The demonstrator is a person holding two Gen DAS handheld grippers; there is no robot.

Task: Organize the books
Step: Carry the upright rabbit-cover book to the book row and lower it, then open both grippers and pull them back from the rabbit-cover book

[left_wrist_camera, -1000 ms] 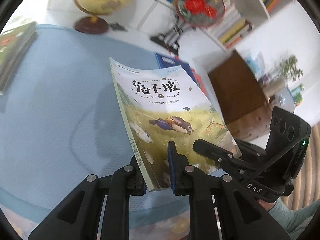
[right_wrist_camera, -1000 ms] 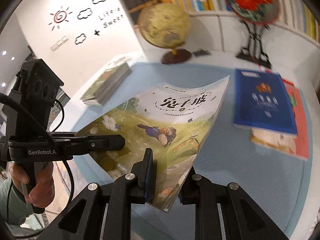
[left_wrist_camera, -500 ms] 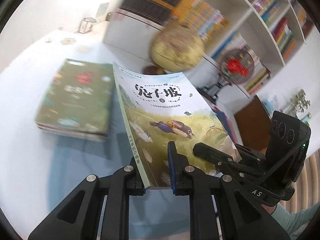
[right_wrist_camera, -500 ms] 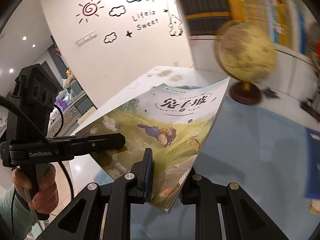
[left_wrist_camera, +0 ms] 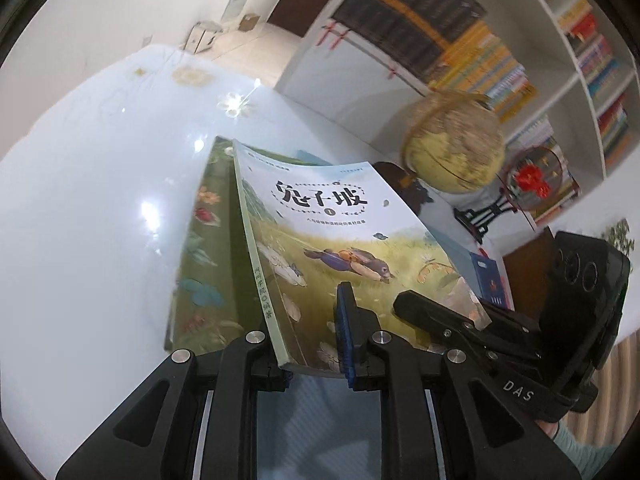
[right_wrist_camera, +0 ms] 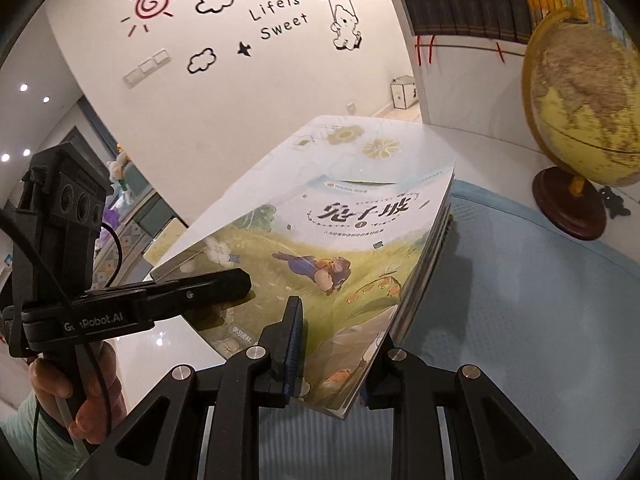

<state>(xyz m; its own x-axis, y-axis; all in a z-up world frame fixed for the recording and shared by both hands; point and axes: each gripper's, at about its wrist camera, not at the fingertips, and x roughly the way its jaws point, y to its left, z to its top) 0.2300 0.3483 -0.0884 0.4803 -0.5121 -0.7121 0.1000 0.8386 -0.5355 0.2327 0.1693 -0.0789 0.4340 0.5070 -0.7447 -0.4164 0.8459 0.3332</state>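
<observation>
A paperback with a meadow-and-rabbit cover (left_wrist_camera: 320, 240) is held by both grippers. My left gripper (left_wrist_camera: 312, 360) is shut on its near spine corner. My right gripper (right_wrist_camera: 332, 364) is shut on its opposite near corner; the book (right_wrist_camera: 340, 248) also fills the right wrist view. The book hangs tilted just above a stack of books with a green floral cover (left_wrist_camera: 204, 248) on the white table. The stack's page edges (right_wrist_camera: 432, 260) show under the held book. Each gripper appears in the other's view, left (right_wrist_camera: 168, 292) and right (left_wrist_camera: 460, 320).
A yellow globe on a dark wooden base (right_wrist_camera: 580, 120) stands to the right on the table; it also shows in the left wrist view (left_wrist_camera: 456, 148). A light blue mat (right_wrist_camera: 520, 300) covers the table. A blue book (left_wrist_camera: 488, 280) lies farther right. Bookshelves (left_wrist_camera: 560, 40) line the back.
Both grippers carried the book leftward, away from the blue books, to above the green stack. The book has come lower over the stack. The grips have not changed.
</observation>
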